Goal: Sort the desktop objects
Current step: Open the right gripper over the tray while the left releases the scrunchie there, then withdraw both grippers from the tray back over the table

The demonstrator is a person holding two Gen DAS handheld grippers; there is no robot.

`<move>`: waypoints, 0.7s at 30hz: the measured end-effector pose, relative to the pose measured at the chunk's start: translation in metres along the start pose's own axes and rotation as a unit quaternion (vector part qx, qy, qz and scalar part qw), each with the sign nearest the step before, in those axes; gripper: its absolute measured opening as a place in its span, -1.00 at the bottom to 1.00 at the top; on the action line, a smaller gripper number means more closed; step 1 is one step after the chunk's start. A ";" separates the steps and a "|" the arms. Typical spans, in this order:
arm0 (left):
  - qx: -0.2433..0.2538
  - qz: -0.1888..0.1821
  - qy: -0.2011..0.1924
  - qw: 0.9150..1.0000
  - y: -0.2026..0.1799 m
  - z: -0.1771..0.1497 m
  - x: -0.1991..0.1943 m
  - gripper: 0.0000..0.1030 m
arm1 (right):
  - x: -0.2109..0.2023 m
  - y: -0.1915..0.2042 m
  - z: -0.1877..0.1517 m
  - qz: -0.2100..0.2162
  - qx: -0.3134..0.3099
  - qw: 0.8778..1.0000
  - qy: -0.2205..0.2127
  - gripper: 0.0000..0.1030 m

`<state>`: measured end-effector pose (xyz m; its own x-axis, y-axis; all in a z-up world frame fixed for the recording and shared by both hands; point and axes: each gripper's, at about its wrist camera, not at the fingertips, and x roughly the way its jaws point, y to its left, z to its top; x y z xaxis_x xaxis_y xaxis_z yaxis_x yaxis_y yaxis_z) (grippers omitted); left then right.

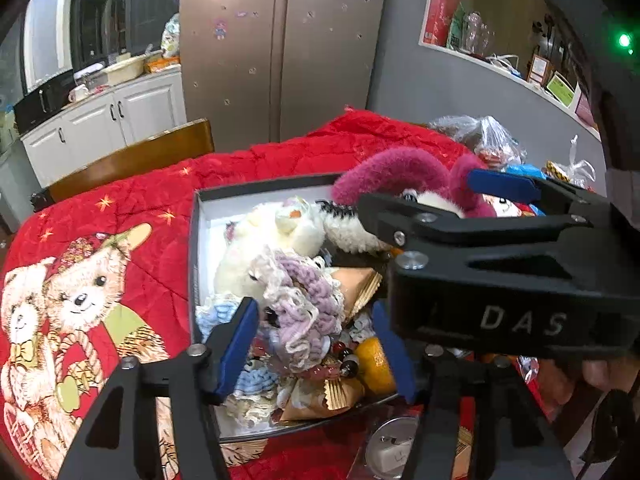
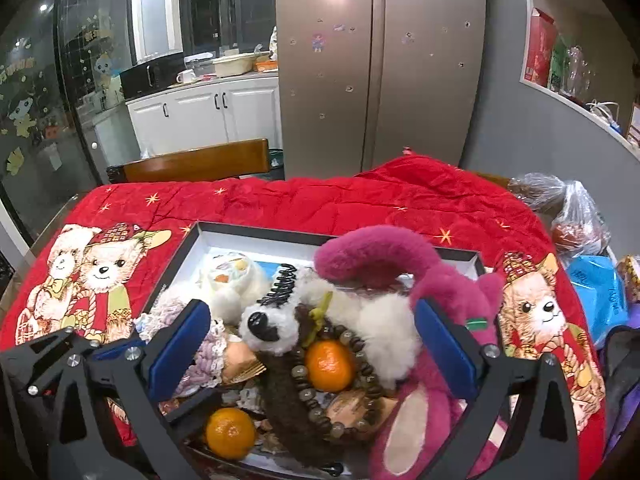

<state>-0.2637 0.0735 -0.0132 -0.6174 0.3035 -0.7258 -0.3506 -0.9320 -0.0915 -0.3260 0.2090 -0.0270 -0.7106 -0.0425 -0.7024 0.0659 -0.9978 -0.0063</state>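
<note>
A shallow white box with a dark rim (image 1: 256,191) (image 2: 256,232) sits on the red bear-print quilt and is heaped with things. It holds a magenta plush toy (image 2: 436,292) (image 1: 396,172), a white and black plush dog (image 2: 276,320), a cream plush (image 1: 276,236), a lilac crocheted piece (image 1: 308,300), a bead bracelet (image 2: 360,364) and two oranges (image 2: 329,365) (image 2: 231,432). My left gripper (image 1: 316,348) is open over the lilac piece, touching nothing. My right gripper (image 2: 312,348) is open above the dog and an orange; it crosses the left wrist view (image 1: 420,196).
A wooden chair back (image 2: 196,164) stands beyond the table's far edge. Plastic bags (image 2: 576,216) and a blue packet (image 2: 600,296) lie at the right end. A fridge (image 2: 380,64) and white cabinets (image 2: 200,116) stand behind. A round tin (image 1: 390,448) lies in front of the box.
</note>
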 end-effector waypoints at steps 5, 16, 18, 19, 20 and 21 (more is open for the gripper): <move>-0.001 0.011 -0.028 1.000 0.004 0.006 -0.017 0.38 | -0.009 -0.008 0.003 -0.011 0.015 1.000 -0.015 1.00; -0.025 -0.003 -0.066 0.997 0.018 0.013 -0.038 0.52 | -0.033 -0.029 0.011 -0.006 0.047 0.998 -0.051 1.00; -0.022 -0.004 -0.077 0.997 0.017 0.014 -0.044 0.52 | -0.037 -0.031 0.012 -0.005 0.054 0.997 -0.056 1.00; -0.018 -0.006 -0.083 0.996 0.016 0.015 -0.048 0.52 | -0.040 -0.033 0.013 -0.005 0.056 0.997 -0.060 1.00; -0.012 -0.007 -0.092 0.996 0.015 0.016 -0.053 0.52 | -0.044 -0.034 0.014 -0.008 0.056 0.996 -0.066 1.00; -0.007 -0.005 -0.102 0.995 0.014 0.017 -0.057 0.52 | -0.047 -0.035 0.015 -0.011 0.055 0.996 -0.069 1.00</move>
<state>-0.2450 0.0468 0.0384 -0.7446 0.3447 -0.5716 -0.3476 -0.9313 -0.1087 -0.3059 0.2446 0.0170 -0.8015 -0.0194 -0.5977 -0.0229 -0.9977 0.0631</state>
